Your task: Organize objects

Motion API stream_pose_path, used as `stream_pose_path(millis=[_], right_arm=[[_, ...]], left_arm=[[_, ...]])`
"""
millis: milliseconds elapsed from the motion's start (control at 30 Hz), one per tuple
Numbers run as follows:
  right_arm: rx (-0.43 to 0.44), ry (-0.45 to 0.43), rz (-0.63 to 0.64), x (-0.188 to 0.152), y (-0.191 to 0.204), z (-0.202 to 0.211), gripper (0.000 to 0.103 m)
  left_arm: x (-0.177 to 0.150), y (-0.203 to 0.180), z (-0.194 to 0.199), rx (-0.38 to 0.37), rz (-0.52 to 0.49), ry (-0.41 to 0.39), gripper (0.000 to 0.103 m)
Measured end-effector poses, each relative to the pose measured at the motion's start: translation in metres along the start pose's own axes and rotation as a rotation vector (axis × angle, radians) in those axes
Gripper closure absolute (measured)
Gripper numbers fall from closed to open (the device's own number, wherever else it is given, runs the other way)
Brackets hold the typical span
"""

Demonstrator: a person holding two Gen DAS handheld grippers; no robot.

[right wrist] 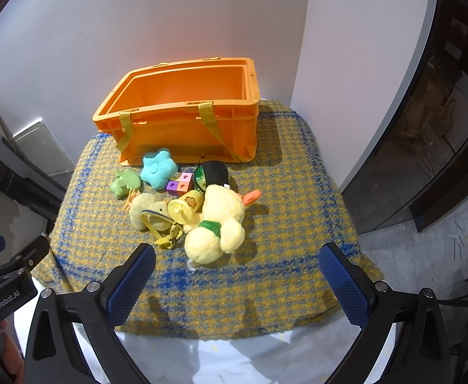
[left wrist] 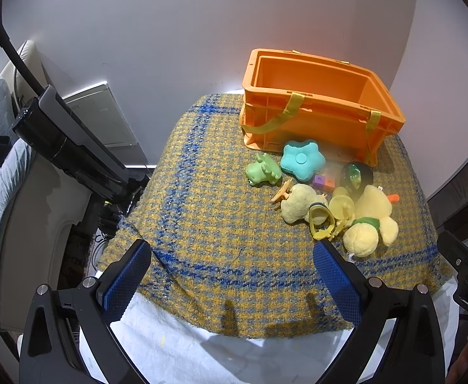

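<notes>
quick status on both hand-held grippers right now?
Left hand-held gripper: open, holding nothing, above the checked cloth.
Right hand-held gripper: open, holding nothing, short of the yellow plush duck.

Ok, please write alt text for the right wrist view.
A pile of small toys lies on a checked cloth in front of an orange crate that looks empty. The open right gripper hovers over the cloth's near edge, holding nothing.
</notes>
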State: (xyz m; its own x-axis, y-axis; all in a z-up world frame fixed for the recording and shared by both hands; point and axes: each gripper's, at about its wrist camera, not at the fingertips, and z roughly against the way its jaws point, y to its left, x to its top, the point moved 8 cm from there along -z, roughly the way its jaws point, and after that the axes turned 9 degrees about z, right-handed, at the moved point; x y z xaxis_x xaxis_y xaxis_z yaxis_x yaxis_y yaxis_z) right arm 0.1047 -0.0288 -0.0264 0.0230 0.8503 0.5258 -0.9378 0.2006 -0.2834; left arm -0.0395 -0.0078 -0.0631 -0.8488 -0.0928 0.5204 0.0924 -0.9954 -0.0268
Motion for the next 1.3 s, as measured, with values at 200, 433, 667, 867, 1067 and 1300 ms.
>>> stream_pose_path(millis=[200, 433, 667, 867, 1067, 1300], right_arm=[[-0.002, 0.002, -0.005, -0.0006, -0.0001, -0.0018, 0.001], [-0.003, 0.003, -0.007, -0.0007, -0.0004, -0.0018, 0.001], [-0.006, 0.005, -0.013, -0.0009, -0.0006, -0.0016, 0.001], [-0.008, 0.007, -0.018, -0.0011, -0.0009, -0.0016, 0.001], [-0.009, 0.009, -0.023, -0.0018, 0.0000, -0.0005, 0.001], [-0.010, 0.010, -0.028, -0.0017, -0.0002, -0.0003, 0.001]], left_arm=[[0.0003, -0.0002, 0.0004, -0.003, -0.001, 0.001, 0.000], [0.0006, -0.0003, 0.0000, -0.007, -0.006, 0.002, 0.000], [-0.0017, 0.0000, -0.0018, -0.012, -0.001, 0.005, 0.000], [-0.0019, 0.0003, -0.0024, -0.015, -0.001, 0.006, 0.000], [-0.0013, 0.0003, -0.0030, -0.018, -0.004, 0.005, 0.000], [-0.0019, -0.0001, -0.0037, -0.020, -0.005, 0.006, 0.000]])
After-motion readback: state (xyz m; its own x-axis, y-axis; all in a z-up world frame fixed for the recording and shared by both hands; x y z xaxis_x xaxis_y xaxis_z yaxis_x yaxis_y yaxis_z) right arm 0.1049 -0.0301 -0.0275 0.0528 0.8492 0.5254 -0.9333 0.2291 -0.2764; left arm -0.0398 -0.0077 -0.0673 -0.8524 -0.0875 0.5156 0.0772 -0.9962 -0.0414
